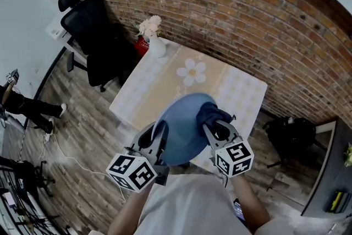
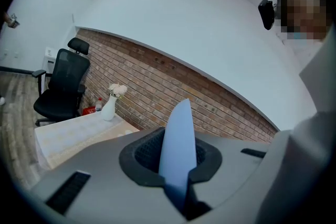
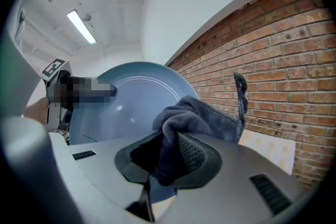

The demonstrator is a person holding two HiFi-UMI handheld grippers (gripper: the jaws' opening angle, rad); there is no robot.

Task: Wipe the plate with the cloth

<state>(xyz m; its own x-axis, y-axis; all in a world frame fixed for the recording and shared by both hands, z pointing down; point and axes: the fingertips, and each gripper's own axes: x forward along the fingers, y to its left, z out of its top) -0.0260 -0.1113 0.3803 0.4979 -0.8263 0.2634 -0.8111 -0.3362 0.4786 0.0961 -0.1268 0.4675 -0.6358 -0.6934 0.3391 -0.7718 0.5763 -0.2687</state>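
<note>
A light blue plate (image 1: 184,126) is held up on edge above the table, close to the person's body. My left gripper (image 1: 158,139) is shut on the plate's rim; in the left gripper view the plate (image 2: 178,149) stands edge-on between the jaws. My right gripper (image 1: 215,128) is shut on a dark blue-grey cloth (image 1: 212,113). In the right gripper view the cloth (image 3: 197,126) bunches out of the jaws and lies against the plate's (image 3: 126,107) inner face.
A table (image 1: 236,91) with a pale flowered cover stands below, against a brick wall (image 1: 231,14). A white vase with flowers (image 1: 154,38) stands at its far left corner. A black office chair (image 1: 93,30) is to the left, a black bag (image 1: 291,135) on the floor to the right.
</note>
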